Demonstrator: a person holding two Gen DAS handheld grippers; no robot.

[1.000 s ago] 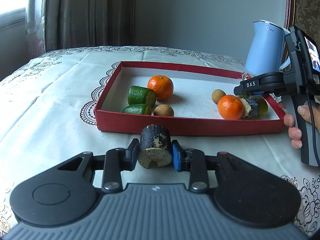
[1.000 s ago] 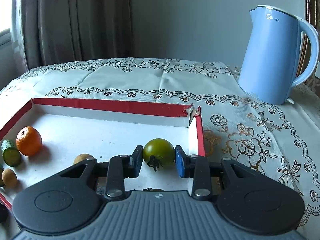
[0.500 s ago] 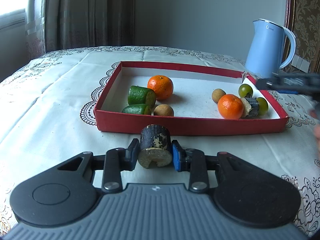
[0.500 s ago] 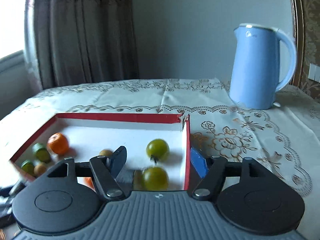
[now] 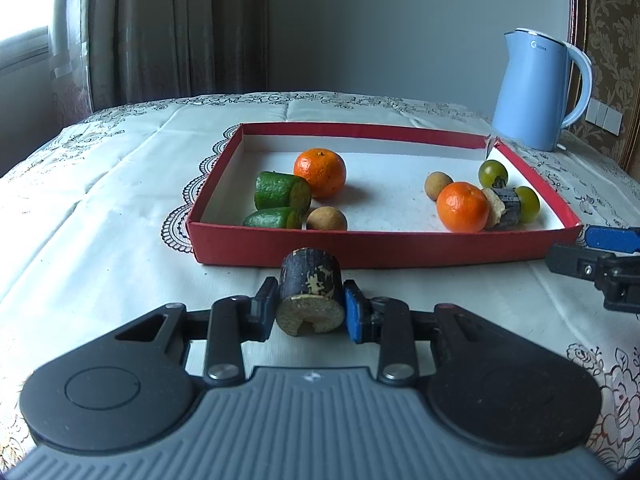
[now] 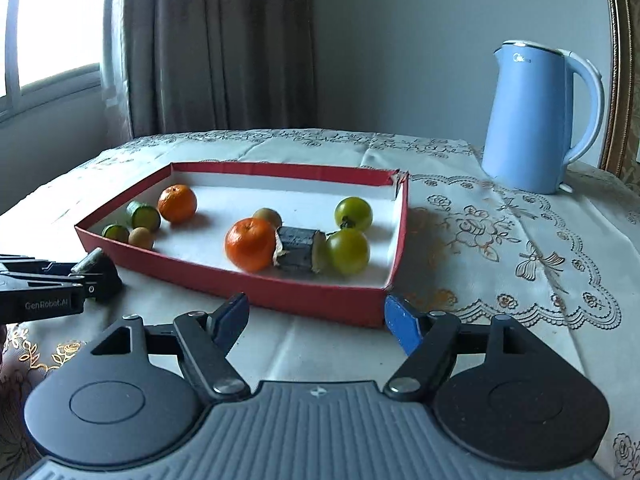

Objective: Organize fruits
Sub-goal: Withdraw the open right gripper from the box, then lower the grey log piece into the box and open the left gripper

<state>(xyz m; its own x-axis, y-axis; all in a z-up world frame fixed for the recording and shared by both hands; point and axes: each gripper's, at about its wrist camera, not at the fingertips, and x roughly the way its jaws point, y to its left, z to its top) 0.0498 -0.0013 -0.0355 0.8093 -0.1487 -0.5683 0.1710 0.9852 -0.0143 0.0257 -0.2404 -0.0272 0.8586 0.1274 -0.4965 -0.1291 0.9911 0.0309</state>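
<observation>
Left tool [image 5: 311, 306] is clamped on a dark cane chunk [image 5: 310, 295] just outside the red tray's [image 5: 372, 245] near wall, over the desk [image 5: 100, 216]. Right tool [image 6: 316, 320], jaws just opening and apart with nothing between (blue pads visible), sits outside the tray's near-right corner; two green tomatoes [image 6: 348, 251] lie inside it.

The side of the left hand-held gripper [image 6: 86, 276], seen from the right wrist view, carries the white lettering "GenRobot.AI". The blue kettle [image 5: 536, 92] bears a small grey brand mark near its top that looks like "Midea"; it is too faint to read with certainty.
</observation>
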